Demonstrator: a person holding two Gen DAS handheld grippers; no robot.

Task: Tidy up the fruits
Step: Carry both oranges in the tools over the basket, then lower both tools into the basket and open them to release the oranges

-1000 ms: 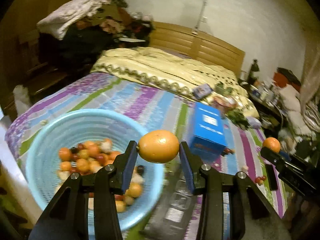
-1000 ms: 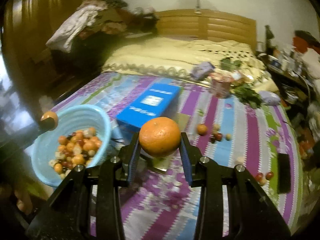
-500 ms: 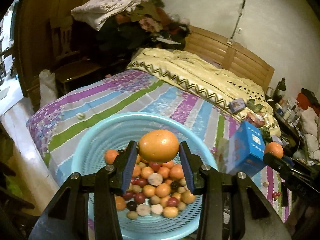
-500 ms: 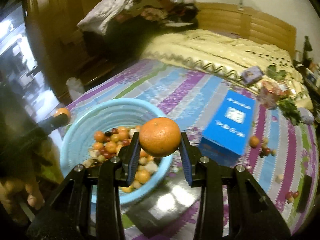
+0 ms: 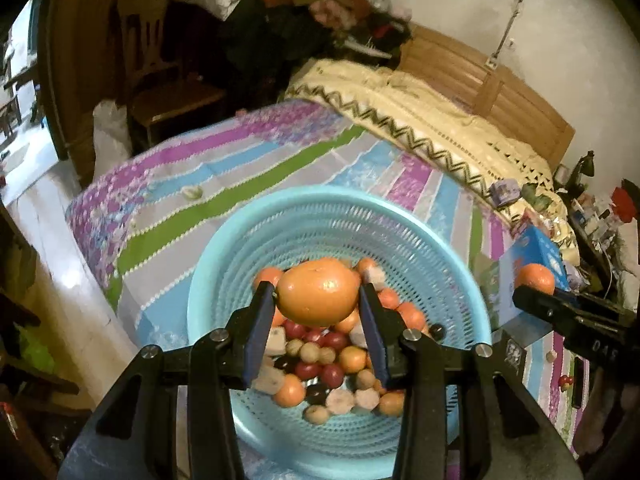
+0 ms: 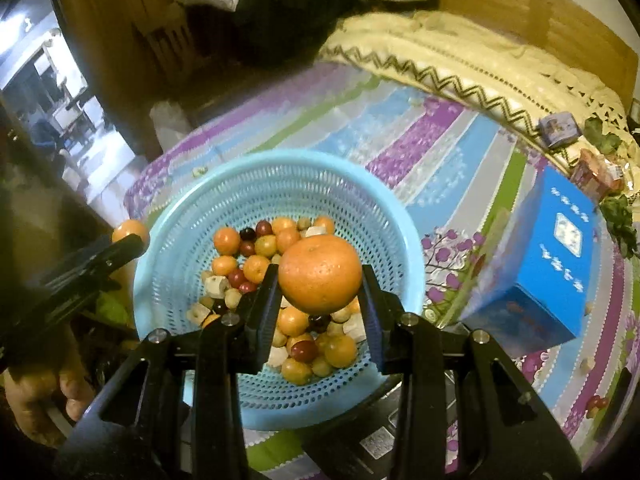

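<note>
We hold an orange [image 5: 318, 291] in the left tool [image 5: 316, 320] and another orange [image 6: 320, 274] in the right tool [image 6: 320, 304], both clamped above the basket [image 6: 192, 216]; dropped from here, they could bounce out onto the bed [image 6: 440, 148].

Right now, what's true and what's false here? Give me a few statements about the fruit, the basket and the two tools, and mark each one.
1. The left tool grips an orange. True.
2. The right tool is empty. False: it grips another orange.
3. The light blue basket is empty. False: small orange, red and pale fruits lie in its bottom.
4. A blue box lies on the striped bedspread beside the basket. True.
5. Both oranges already lie in the basket. False: each is held above it.
</note>
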